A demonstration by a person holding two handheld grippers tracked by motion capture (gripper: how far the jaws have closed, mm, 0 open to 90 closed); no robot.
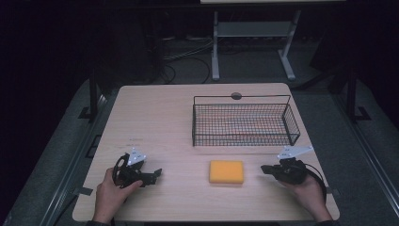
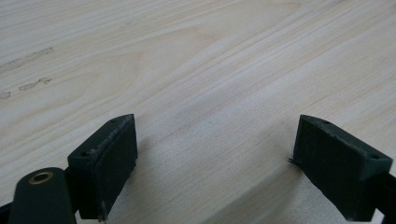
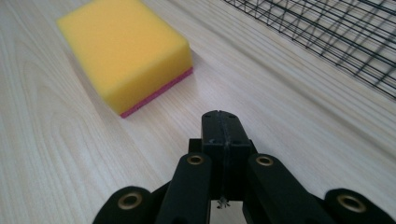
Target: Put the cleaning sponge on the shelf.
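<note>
no words, labels, brands or numbers can be read in any view. the table [image 1: 155,117] carries a few faint grey smudges [image 2: 28,58] on its pale wood, too blurred to make out as writing.

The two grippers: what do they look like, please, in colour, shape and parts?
Both are black. The left gripper and the right gripper each carry a grey three-cornered plate on top and trail a black cable. Each has two flat, blocky jaws on arms joined with brass-coloured rivets. Bare hands hold them; no sleeves show.
</note>
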